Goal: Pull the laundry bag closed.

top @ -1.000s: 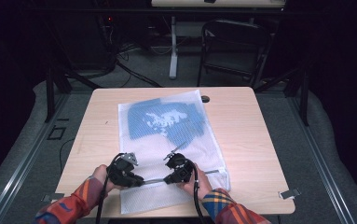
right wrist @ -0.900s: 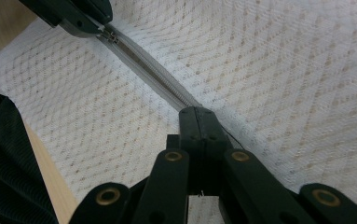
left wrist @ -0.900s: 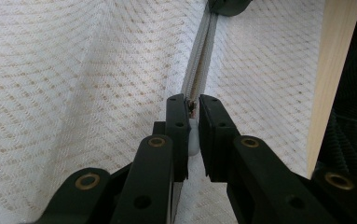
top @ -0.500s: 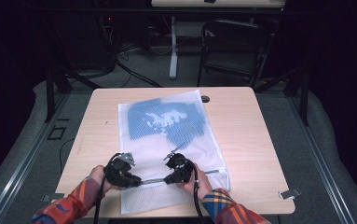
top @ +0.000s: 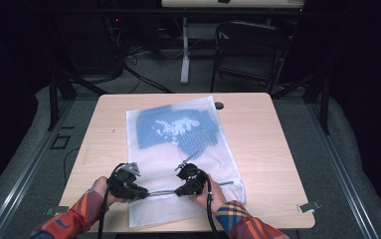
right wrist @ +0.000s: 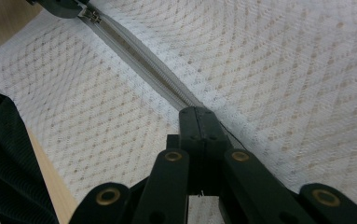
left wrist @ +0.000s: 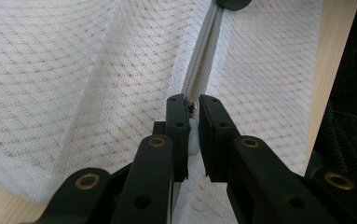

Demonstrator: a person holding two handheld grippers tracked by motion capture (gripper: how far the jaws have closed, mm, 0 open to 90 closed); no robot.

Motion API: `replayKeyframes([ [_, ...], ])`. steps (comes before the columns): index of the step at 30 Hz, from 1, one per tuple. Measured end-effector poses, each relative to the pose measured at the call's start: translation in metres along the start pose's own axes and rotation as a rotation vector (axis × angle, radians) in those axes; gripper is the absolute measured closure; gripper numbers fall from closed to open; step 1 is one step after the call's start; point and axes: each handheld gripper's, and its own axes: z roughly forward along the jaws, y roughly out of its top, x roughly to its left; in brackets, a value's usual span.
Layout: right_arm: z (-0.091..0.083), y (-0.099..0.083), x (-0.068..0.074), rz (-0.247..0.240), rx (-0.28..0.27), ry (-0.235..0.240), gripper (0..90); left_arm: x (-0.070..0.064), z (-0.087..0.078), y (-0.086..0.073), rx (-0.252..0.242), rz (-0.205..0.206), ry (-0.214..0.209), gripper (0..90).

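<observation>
I have the white mesh laundry bag (top: pixel 178 164) lying flat on the light wooden table (top: pixel 277 149), a blue garment (top: pixel 178 127) inside, and both tools on its grey zipper (right wrist: pixel 139 63) near the front edge. My left gripper (left wrist: pixel 192 105) pinches the slider's pull, and my right gripper (right wrist: pixel 197 114) is clamped on the zipper tape. This looks like the zipping step; next I'd hold the right firm and draw the left along the track, keeping it taut.

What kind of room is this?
Probably a lab or recording studio, not a home: a lone wooden table on dark floor, cables behind it, and a folding chair in the dim background.
</observation>
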Motion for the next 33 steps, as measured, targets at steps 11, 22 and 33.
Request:
replayKeyframes([
  [11, 0.0002, 0.0006, 0.0005, -0.005, 0.001, -0.007, 90.0, 0.003, -0.0003, 0.0008, -0.009, -0.008, 0.005, 83.0],
  [22, 0.0004, 0.0001, 0.0024, -0.004, -0.004, -0.014, 90.0, 0.0006, -0.0061, -0.0051, -0.012, -0.013, 0.009, 83.0],
  [33, 0.0001, 0.0004, 0.0013, -0.002, 0.001, -0.012, 90.0, 0.0024, -0.0078, -0.0074, -0.016, -0.024, 0.005, 83.0],
])
